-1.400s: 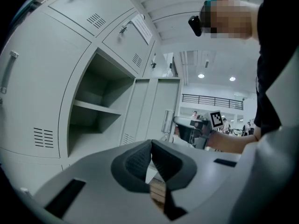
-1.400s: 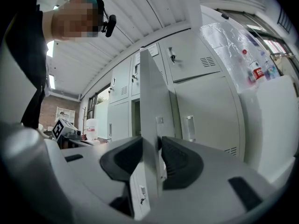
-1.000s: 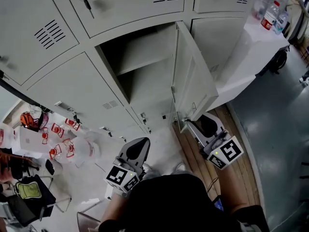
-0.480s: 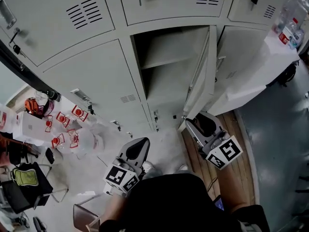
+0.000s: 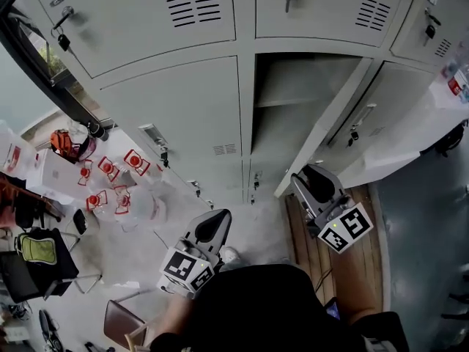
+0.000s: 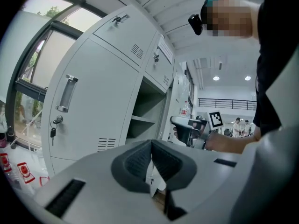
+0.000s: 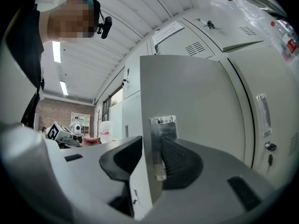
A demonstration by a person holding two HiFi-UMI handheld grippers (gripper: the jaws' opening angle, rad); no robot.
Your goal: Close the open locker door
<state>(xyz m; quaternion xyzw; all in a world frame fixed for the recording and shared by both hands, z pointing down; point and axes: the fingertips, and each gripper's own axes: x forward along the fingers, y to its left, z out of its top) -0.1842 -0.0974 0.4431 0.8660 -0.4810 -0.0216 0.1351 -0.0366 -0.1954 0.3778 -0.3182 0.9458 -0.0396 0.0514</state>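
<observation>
As they close, right tongs (image 7: 152,139) clamp locker door (image 7: 187,92).

I wore a black top (image 5: 264,306) that filled the bottom middle of the head view. A small black head-mounted camera (image 6: 195,24) showed at the upper right of the left gripper view. My left gripper (image 5: 212,222) and right gripper (image 5: 311,180) had smooth light grey plastic shells, with dark grey ribbed pads (image 7: 180,160) inside the jaws. Each carried a white cube printed with black square markers: the left cube (image 5: 187,268) lower centre, the right cube (image 5: 346,228) right of centre.
</observation>
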